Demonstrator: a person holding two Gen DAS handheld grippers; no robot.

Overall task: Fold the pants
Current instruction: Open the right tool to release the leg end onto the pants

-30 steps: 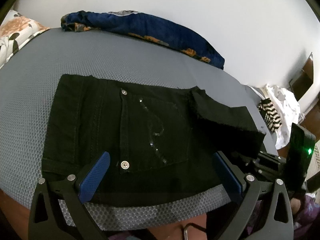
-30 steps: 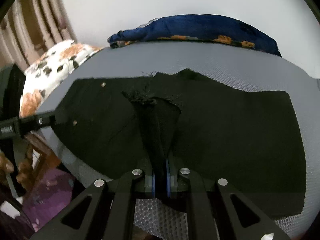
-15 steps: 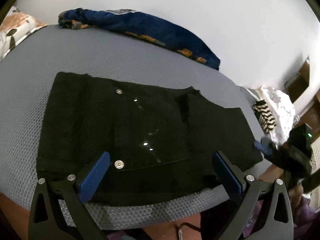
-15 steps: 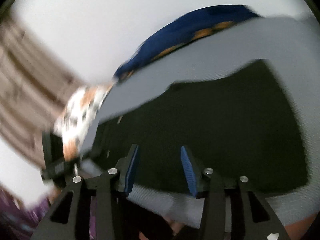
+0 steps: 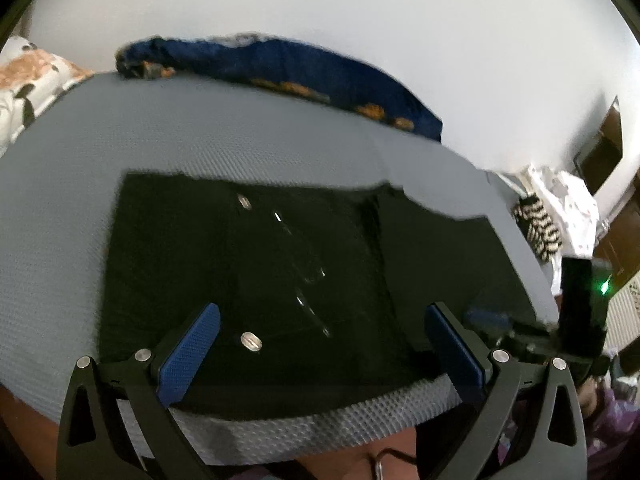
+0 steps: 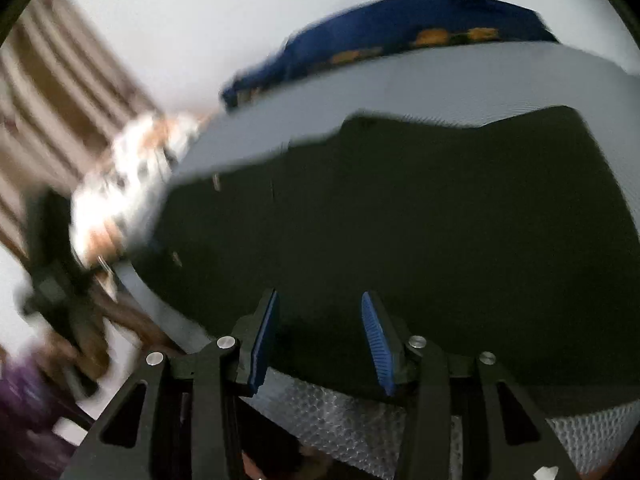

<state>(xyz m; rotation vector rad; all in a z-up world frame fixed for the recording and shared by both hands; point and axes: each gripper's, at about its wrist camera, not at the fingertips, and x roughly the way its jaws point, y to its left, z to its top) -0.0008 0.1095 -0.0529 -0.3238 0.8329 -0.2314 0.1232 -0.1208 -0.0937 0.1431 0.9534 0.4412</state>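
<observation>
Black pants [image 5: 280,272] lie folded flat on the grey mesh bed surface [image 5: 200,128], with a riveted back pocket facing up. My left gripper [image 5: 322,316] hovers open and wide over the near edge of the pants, nothing between its blue pads. In the right wrist view the pants [image 6: 440,220] fill the middle. My right gripper [image 6: 320,298] stands partly open over their near edge, its pads apart and nothing between them. The right gripper [image 5: 492,316] also shows at the right end of the pants in the left wrist view.
A blue floral cloth [image 5: 300,72] lies along the far edge of the bed by the white wall. A floral pillow [image 5: 28,80] sits at the far left. A striped cloth [image 5: 536,228] and white laundry lie off the right side. The bed's near edge [image 6: 340,412] is just under the grippers.
My right gripper has let go of the raised fold of black fabric, opened, and swung back to the near edge. The fold now lies flat. The left gripper has hardly moved.
</observation>
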